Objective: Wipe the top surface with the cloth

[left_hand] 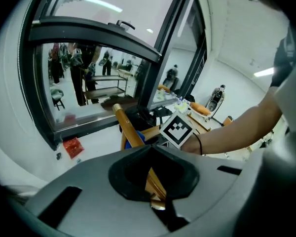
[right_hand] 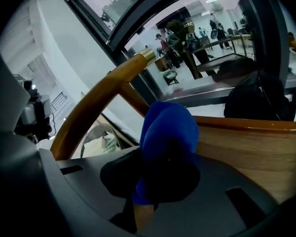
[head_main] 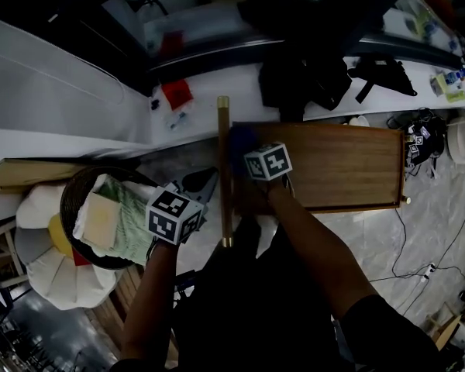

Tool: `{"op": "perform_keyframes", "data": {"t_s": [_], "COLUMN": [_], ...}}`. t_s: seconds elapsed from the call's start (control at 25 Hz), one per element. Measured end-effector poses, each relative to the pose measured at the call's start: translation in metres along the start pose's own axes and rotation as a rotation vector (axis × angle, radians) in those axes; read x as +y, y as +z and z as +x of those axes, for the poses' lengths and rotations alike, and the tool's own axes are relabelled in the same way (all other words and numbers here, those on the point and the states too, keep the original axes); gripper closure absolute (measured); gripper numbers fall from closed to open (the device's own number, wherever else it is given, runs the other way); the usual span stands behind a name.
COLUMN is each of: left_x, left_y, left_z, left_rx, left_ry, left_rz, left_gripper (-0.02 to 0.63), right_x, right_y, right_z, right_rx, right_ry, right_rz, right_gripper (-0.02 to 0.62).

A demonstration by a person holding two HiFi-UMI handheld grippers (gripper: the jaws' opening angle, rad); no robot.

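Note:
A brown wooden top (head_main: 341,165) lies below me, with a round wooden rail (head_main: 224,169) along its left end. My right gripper (head_main: 252,149) is shut on a bunched blue cloth (head_main: 241,140) and holds it over the top's left part, next to the rail. In the right gripper view the cloth (right_hand: 167,132) bulges out of the right gripper (right_hand: 155,184), with the wooden top (right_hand: 251,157) behind it and the rail (right_hand: 96,102) arching past. My left gripper (left_hand: 153,184) is shut on the rail (left_hand: 130,132) near its capped near end.
A dark round basket (head_main: 71,200) of folded cloths (head_main: 116,219) sits left of the rail on a white cushion (head_main: 39,262). A black bag (head_main: 302,76) and a red packet (head_main: 177,94) lie on the white window sill behind. Cables (head_main: 418,142) trail on the floor at right.

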State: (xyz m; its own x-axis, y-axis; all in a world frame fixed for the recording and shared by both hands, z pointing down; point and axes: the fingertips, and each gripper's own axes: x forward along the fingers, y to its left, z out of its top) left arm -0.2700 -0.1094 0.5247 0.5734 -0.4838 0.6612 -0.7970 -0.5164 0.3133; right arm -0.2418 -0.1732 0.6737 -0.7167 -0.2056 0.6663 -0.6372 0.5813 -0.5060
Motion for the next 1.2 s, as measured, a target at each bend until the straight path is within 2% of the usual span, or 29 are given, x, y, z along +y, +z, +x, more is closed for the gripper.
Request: {"op": "perform_keyframes", "data": {"t_s": [0.12, 0.32, 0.56, 0.88, 1.2], "left_x": [-0.007, -0.025, -0.05, -0.101, -0.159], "left_y": [0.002, 0.011, 0.027, 0.044, 0.062], "left_z": [0.005, 0.022, 0.051, 0.098, 0.153], "left_rx": [0.003, 0.002, -0.005, 0.005, 0.002], "left_ry": [-0.018, -0.04, -0.031, -0.034, -0.062], "left_rz": [0.014, 0.024, 0.02, -0.004, 0.017], "left_gripper": [0.6, 0.6, 0.6, 0.6, 0.6], "right_x": [-0.002, -0.023, -0.049, -0.117, -0.194], "right_y": [-0.001, -0.014, -0.024, -0.049, -0.075], "right_z": [0.002, -0.009, -0.03, -0.102, -0.182], "right_rx": [0.018, 0.053, 0.088, 0.08, 0.044], "right_ry": [-0.005, -0.016, 0.002, -0.051, -0.119], "right_rz": [-0.01, 0.031, 0.066, 0.089, 0.146], "right_gripper": [0.528, 0.528, 0.528, 0.528, 0.528]}}
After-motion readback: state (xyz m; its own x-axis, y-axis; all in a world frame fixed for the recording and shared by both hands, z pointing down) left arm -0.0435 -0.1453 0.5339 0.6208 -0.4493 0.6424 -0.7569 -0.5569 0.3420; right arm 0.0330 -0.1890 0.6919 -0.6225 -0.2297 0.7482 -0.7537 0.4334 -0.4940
